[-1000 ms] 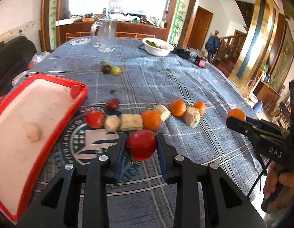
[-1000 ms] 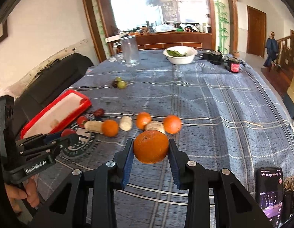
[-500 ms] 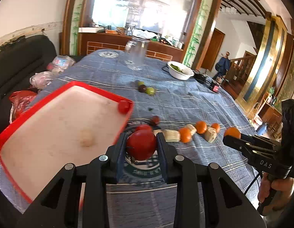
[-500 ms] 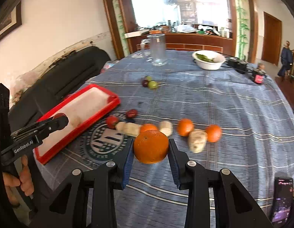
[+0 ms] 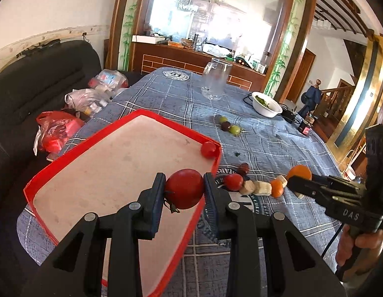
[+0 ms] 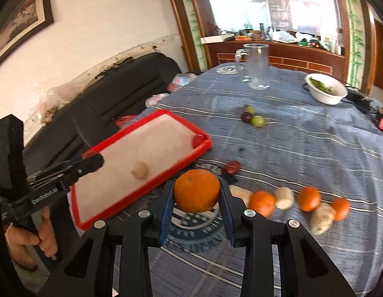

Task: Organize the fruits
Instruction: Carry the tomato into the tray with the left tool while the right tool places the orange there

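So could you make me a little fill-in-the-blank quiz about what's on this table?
1. The left gripper is shut on a red ___.
2. The right gripper is shut on an ___.
3. A small red fruit lies in a corner of the red-rimmed ___.
4. The white bowl holds something ___.

Missing: tomato; orange; tray; green

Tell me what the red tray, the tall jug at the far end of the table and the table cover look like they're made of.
Red tray: probably moulded plastic, with a glossy raised rim and a dull, pale, scuffed floor.
Tall jug: clear glass or clear plastic, the look leaves it open; you can see through it, and it seems frosted or cloudy.
Table cover: woven cloth, matte blue-grey with pale check lines and soft creases.
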